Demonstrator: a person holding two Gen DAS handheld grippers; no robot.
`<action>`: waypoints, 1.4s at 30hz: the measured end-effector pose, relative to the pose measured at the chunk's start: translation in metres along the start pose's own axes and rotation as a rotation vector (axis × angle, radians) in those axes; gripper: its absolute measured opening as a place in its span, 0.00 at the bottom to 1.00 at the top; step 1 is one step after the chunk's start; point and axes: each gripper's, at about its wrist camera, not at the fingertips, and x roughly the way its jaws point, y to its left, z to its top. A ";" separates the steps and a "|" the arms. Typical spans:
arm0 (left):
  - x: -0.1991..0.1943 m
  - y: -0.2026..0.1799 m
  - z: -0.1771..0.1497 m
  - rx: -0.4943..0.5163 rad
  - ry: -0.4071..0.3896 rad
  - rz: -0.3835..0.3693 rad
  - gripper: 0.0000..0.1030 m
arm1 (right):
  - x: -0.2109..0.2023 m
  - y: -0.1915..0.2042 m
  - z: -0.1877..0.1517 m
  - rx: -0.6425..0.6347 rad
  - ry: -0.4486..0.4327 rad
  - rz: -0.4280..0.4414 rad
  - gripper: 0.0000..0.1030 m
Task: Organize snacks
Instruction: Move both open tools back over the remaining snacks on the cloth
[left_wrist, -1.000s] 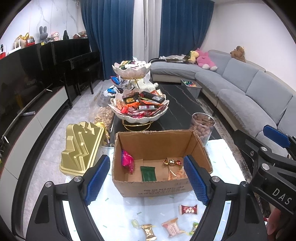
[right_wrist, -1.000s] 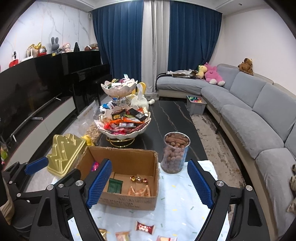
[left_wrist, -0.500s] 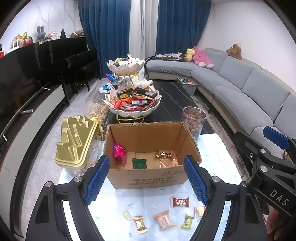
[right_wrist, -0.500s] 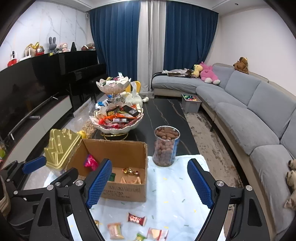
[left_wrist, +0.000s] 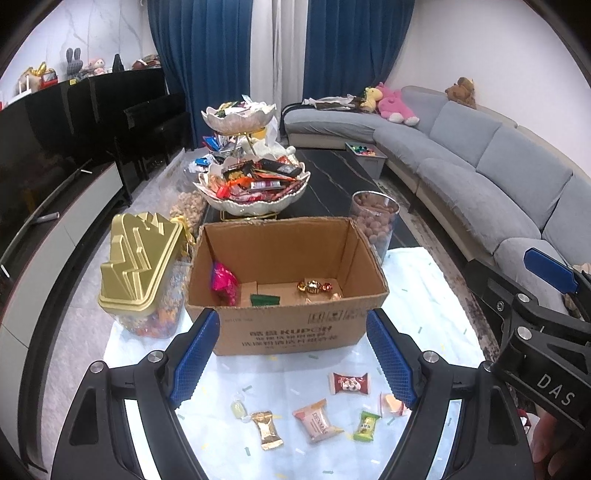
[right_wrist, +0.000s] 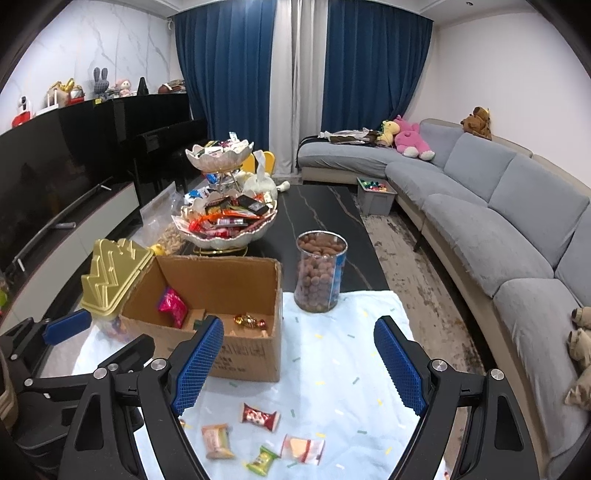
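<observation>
An open cardboard box (left_wrist: 288, 325) (right_wrist: 236, 354) stands on a pale cloth (left_wrist: 424, 306), holding a pink packet (left_wrist: 223, 282), a green packet and a gold-wrapped sweet (left_wrist: 312, 286). In front of it lie several loose wrapped snacks: a red one (left_wrist: 349, 382) (right_wrist: 260, 417), a peach one (left_wrist: 317, 424), a green one (left_wrist: 366, 425), a gold one (left_wrist: 266, 430). My left gripper (left_wrist: 291, 363) is open, hanging back from the box above the loose snacks. My right gripper (right_wrist: 297, 365) is open too, to the right of the box, with nothing between its fingers.
A gold-lidded clear jar (left_wrist: 142, 266) stands left of the box, and a clear jar of brown balls (right_wrist: 320, 275) stands behind it on the right. A two-tier white snack stand (left_wrist: 255, 184) fills the dark table beyond. A grey sofa (right_wrist: 498, 221) runs along the right.
Both grippers have drawn back from the box, so it looks farther away and more of the loose snacks on the cloth have come into view. Both stay open.
</observation>
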 end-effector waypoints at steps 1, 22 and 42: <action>0.001 -0.001 -0.002 0.000 0.003 0.000 0.79 | 0.001 -0.001 -0.002 0.000 0.001 -0.002 0.82; 0.033 -0.022 -0.062 0.030 0.079 0.001 0.79 | 0.027 -0.019 -0.063 0.008 0.084 -0.047 0.82; 0.078 -0.035 -0.117 0.042 0.155 0.017 0.79 | 0.067 -0.028 -0.128 0.023 0.192 -0.055 0.82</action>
